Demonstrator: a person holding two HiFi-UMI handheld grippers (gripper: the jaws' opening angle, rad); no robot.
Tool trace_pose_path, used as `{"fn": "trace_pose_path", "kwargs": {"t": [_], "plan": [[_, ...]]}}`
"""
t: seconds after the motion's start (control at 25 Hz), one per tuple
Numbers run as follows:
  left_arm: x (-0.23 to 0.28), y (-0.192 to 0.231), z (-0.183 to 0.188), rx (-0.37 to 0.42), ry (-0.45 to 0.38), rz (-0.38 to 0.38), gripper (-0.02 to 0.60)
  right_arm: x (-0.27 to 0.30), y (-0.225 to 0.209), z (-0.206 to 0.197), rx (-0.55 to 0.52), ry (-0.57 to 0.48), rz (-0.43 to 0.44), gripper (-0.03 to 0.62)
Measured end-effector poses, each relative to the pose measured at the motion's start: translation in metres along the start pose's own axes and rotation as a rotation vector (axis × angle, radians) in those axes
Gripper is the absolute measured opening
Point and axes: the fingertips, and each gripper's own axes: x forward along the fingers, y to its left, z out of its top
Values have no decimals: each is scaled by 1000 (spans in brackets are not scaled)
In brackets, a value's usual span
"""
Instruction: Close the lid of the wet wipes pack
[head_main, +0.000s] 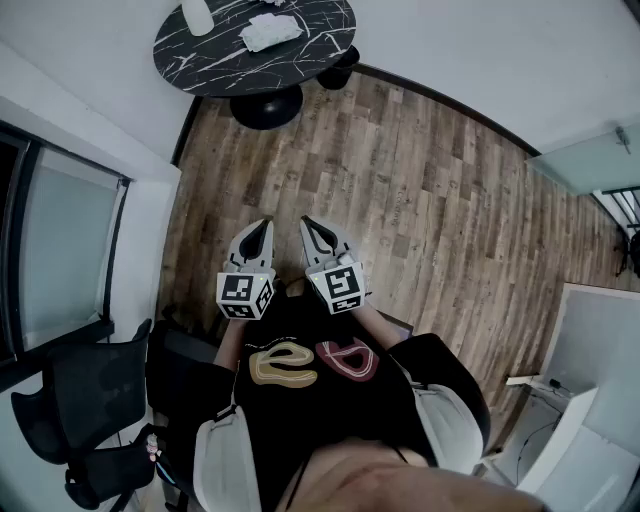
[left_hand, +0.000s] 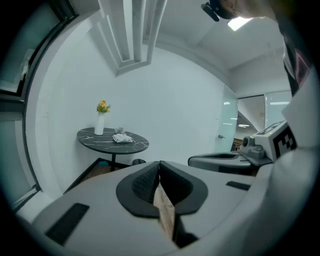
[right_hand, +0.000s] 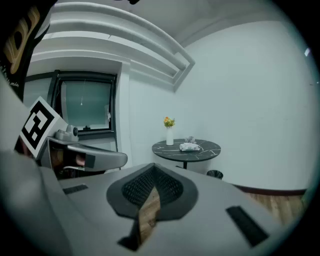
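Note:
The wet wipes pack (head_main: 270, 30) lies as a crumpled white bundle on a round black marble table (head_main: 300, 50) at the far end of the room. It also shows small and distant in the left gripper view as the pack (left_hand: 122, 138) and in the right gripper view as the pack (right_hand: 190, 146); its lid is too small to make out. My left gripper (head_main: 262, 228) and right gripper (head_main: 310, 224) are held side by side close to my body, far from the table. Both are shut with nothing between the jaws, as seen at the left gripper (left_hand: 159, 164) and the right gripper (right_hand: 152, 167).
A white vase (head_main: 197, 15) with a flower stands on the table beside the pack. A small dark bin (head_main: 340, 65) sits by the table's foot. A black office chair (head_main: 80, 400) is at my lower left by the window (head_main: 60, 250). Wooden floor (head_main: 400, 180) lies between me and the table.

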Motion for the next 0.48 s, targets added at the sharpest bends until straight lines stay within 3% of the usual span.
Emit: {"fn": "trace_pose_path", "kwargs": {"t": [0.28, 0.48], "plan": [[1, 31, 8, -2, -15, -13, 18, 27, 14, 2, -8, 15, -17, 11], [3, 55, 15, -40, -24, -38, 18, 47, 17, 15, 42, -22, -50, 11]]}}
